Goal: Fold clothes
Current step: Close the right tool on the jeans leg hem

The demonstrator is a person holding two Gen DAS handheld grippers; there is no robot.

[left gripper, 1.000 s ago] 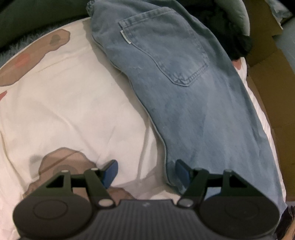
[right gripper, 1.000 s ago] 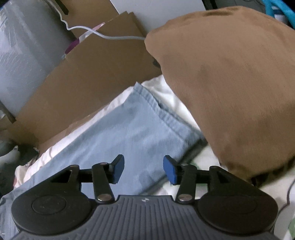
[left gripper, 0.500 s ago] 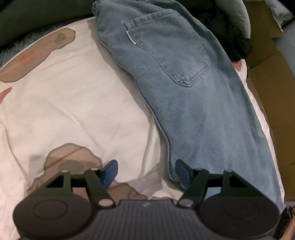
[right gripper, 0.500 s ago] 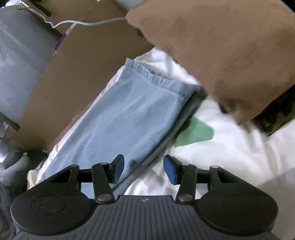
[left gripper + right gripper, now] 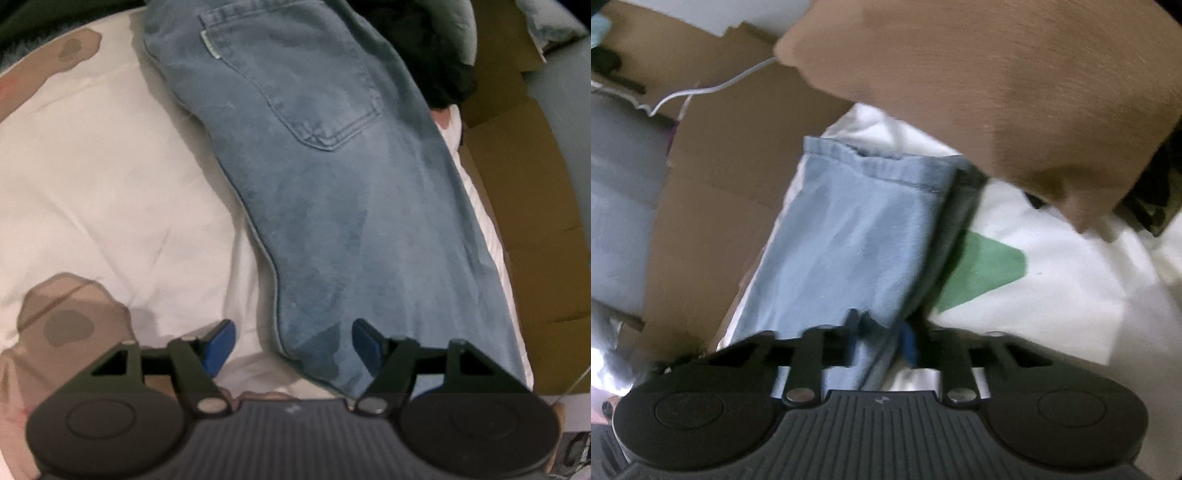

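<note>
Light blue jeans (image 5: pixel 332 203) lie flat on the white printed bed sheet (image 5: pixel 110 184), back pocket (image 5: pixel 303 74) facing up. My left gripper (image 5: pixel 291 332) is open, low over the sheet, and the jeans' inner edge runs between its blue pads without being pinched. In the right wrist view one jeans leg (image 5: pixel 857 229) stretches away to its hem (image 5: pixel 879 162). My right gripper (image 5: pixel 879 332) is closing on this leg's right edge, and the cloth bunches up between the pads.
A brown pillow (image 5: pixel 997 92) lies just beyond the hem, on the right. Flat cardboard (image 5: pixel 720 177) borders the bed beside the leg and shows in the left wrist view (image 5: pixel 535 221). A white cable (image 5: pixel 713 88) crosses it. Dark clothing (image 5: pixel 436 55) is piled past the waistband.
My right gripper has rolled and dropped onto the leg's edge, and its jaws have gone from wide apart to pinching the cloth. The left gripper has edged closer along the jeans, still open.
</note>
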